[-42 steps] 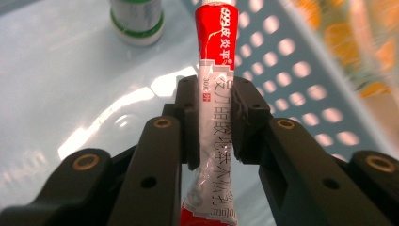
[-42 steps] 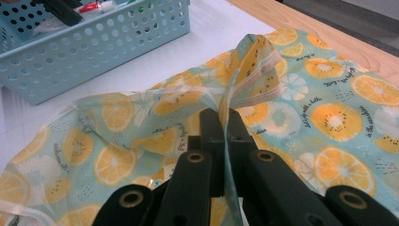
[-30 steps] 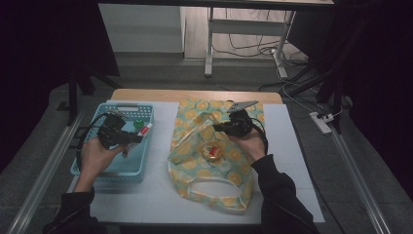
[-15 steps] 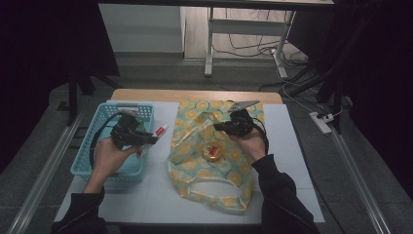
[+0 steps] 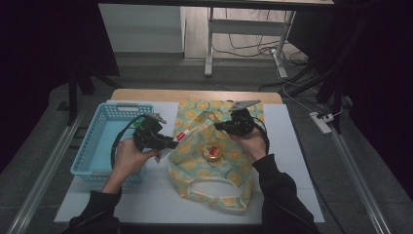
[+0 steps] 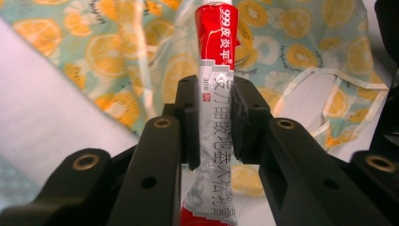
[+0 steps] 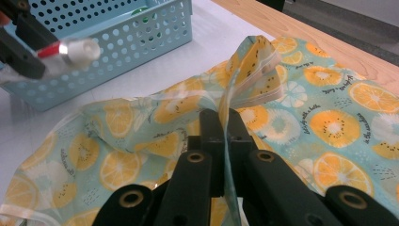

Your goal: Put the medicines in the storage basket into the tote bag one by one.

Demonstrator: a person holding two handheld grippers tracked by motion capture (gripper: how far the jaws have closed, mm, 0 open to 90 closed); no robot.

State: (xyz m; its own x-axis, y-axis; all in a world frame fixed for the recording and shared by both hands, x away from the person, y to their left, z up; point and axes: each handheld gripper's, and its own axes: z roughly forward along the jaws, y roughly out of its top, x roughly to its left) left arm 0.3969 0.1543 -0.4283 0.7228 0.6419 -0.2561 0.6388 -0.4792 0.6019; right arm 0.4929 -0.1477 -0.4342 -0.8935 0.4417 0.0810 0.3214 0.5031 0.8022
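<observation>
A red, white and silver tube (image 6: 214, 70) with a white cap (image 7: 77, 48) is clamped between the pads of my left gripper (image 6: 215, 122), cap end pointing forward. In the high view that gripper (image 5: 168, 143) hovers at the left edge of the teal bag with an orange-slice print (image 5: 195, 163), the tube (image 5: 181, 136) reaching over it. My right gripper (image 7: 225, 127) is shut on the bag's rim (image 7: 254, 70) and holds it pinched up; in the high view it sits at the bag's upper right (image 5: 219, 126). A small round tin with a red and gold lid (image 5: 213, 151) lies in the bag.
A light blue perforated basket (image 5: 104, 131) stands on the white mat to the left of the bag; something green shows through its wall (image 7: 141, 12). The bag's white-trimmed handle (image 5: 214, 183) lies toward the front edge. The wooden table edge (image 5: 195, 95) runs behind.
My left hand has carried the tube rightward, from over the basket to the bag's left edge. The right gripper has kept still, holding the rim.
</observation>
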